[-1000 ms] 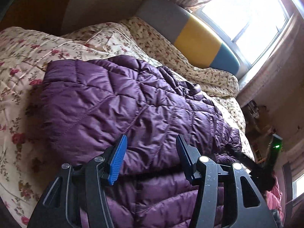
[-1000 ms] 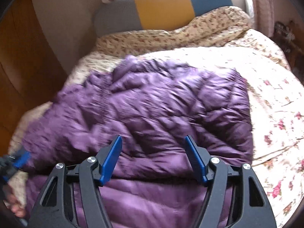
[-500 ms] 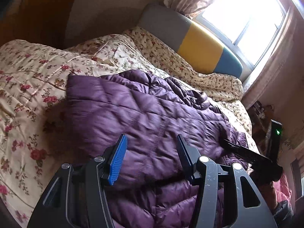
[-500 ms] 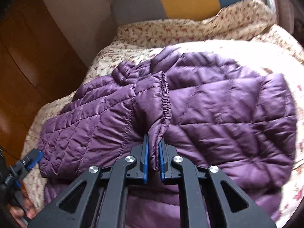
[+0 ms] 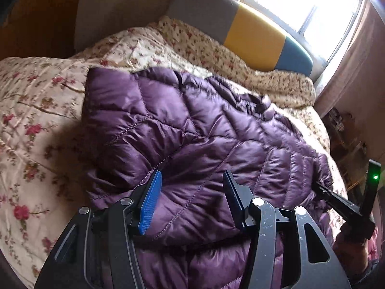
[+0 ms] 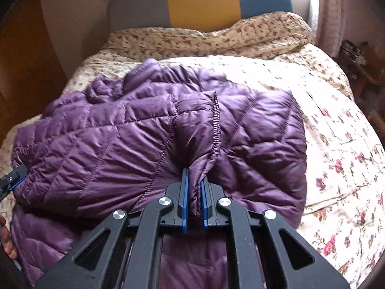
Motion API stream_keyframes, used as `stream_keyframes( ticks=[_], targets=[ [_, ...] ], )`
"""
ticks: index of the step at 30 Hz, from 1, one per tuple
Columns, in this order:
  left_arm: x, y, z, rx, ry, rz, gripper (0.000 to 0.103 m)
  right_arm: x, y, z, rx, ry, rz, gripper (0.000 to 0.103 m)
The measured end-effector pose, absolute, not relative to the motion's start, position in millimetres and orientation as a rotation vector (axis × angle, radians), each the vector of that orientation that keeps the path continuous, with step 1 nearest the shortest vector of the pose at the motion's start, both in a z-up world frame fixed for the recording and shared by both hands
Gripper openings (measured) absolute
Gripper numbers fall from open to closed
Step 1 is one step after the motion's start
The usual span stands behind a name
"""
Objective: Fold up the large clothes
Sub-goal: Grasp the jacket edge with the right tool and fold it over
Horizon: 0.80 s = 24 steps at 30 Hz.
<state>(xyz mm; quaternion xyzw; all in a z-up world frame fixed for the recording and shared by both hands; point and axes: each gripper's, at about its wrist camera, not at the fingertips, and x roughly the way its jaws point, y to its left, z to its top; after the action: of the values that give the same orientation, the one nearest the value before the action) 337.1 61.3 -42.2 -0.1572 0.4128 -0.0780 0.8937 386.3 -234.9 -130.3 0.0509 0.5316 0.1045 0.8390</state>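
A purple quilted jacket (image 5: 204, 130) lies spread on the flowered bedspread (image 5: 36, 110). In the right wrist view my right gripper (image 6: 194, 190) is shut on the elastic sleeve cuff (image 6: 207, 149), a fold of which is pinched between the blue pads. The sleeve lies across the jacket (image 6: 101, 144) body. My left gripper (image 5: 191, 192) hovers over the jacket's near edge, its jaws apart and nothing between them. The right gripper (image 5: 336, 197) also shows at the right of the left wrist view, and the left gripper (image 6: 12, 178) at the left edge of the right wrist view.
A grey, yellow and blue headboard (image 6: 202, 0) stands at the far end of the bed below a bright window (image 5: 312, 2). A wooden wardrobe (image 6: 21, 55) runs along the left. Cluttered furniture (image 6: 361, 57) stands right of the bed. Bare bedspread (image 6: 336, 144) lies right of the jacket.
My right gripper has gone from open above the jacket to shut on the sleeve cuff. The left gripper has shifted towards the jacket's left corner and stayed open.
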Motion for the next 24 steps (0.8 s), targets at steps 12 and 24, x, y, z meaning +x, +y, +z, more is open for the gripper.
stream_keyframes(
  ticks=[12, 24],
  targets=[
    [349.1, 45.3, -67.7, -0.239, 0.898, -0.118, 0.053, 388.8, -222.7, -156.3, 0.044, 1.125, 0.195, 0.008],
    [339.7, 58.2, -26.5, -0.239, 0.809, -0.070, 0.068, 383.1, -233.6, -118.9, 0.003, 1.048, 0.183, 0.045]
  ],
)
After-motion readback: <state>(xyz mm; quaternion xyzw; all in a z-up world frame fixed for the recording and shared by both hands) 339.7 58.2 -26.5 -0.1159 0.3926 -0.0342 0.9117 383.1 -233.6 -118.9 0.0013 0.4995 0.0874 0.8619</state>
